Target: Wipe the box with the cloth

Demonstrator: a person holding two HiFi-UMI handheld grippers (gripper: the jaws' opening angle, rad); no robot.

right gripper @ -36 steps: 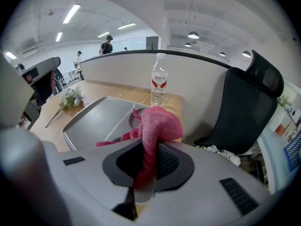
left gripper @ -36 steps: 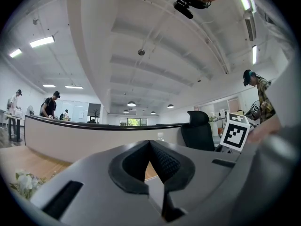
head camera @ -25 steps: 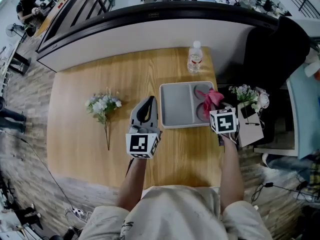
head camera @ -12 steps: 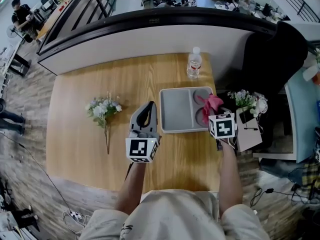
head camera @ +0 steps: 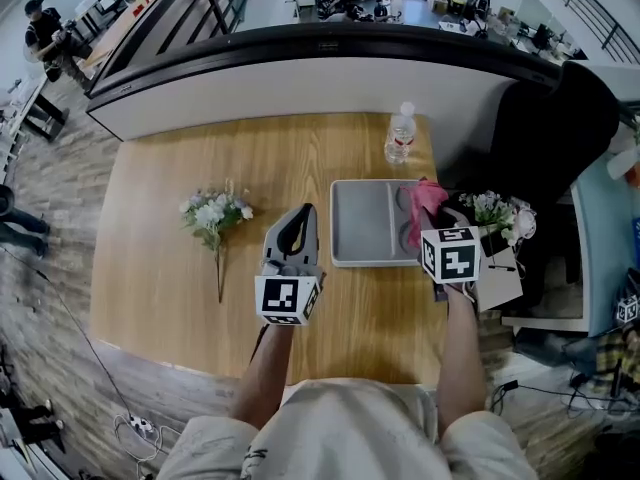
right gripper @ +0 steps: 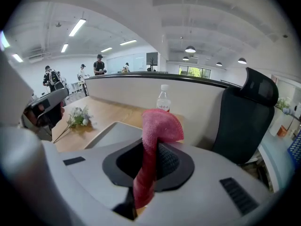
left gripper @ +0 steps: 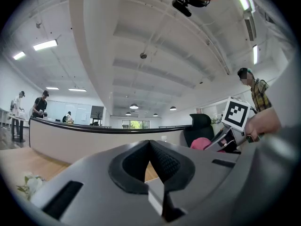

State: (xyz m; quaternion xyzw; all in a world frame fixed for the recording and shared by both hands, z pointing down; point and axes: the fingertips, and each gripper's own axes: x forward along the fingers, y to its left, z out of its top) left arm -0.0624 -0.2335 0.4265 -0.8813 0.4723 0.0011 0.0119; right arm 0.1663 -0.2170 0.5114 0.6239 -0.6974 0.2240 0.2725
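Right gripper (right gripper: 150,160): jaws clamped on the pink cloth (right gripper: 159,124), which runs up between the pads and folds over in a flap above the tips. Left gripper (left gripper: 150,157): jaws together, nothing between them. In the head view the cloth (head camera: 425,201) hangs over the 3 o'clock edge of the grey 2-compartment box (head camera: 365,223), above the smaller right compartment; I cannot tell whether it touches the surface. The left gripper (head camera: 299,218) sits on the table (head camera: 150,268) just off the box's 9 o'clock side, tips pointing to 12. Change over the last 1.0 s: very little. The whole scene slid slightly in the head view, but cloth, box and both grippers hold the same places relative to each other. Judgement: no wiping stroke is under way yet; the cloth is staged at the box's right end, and the box floor looks bare. Outward: water bottle (head camera: 400,136) at 1 o'clock from the box, flower sprig (head camera: 212,213) well apart at 9 o'clock, a second bunch of flowers (head camera: 490,208) off the table edge at 3 o'clock.
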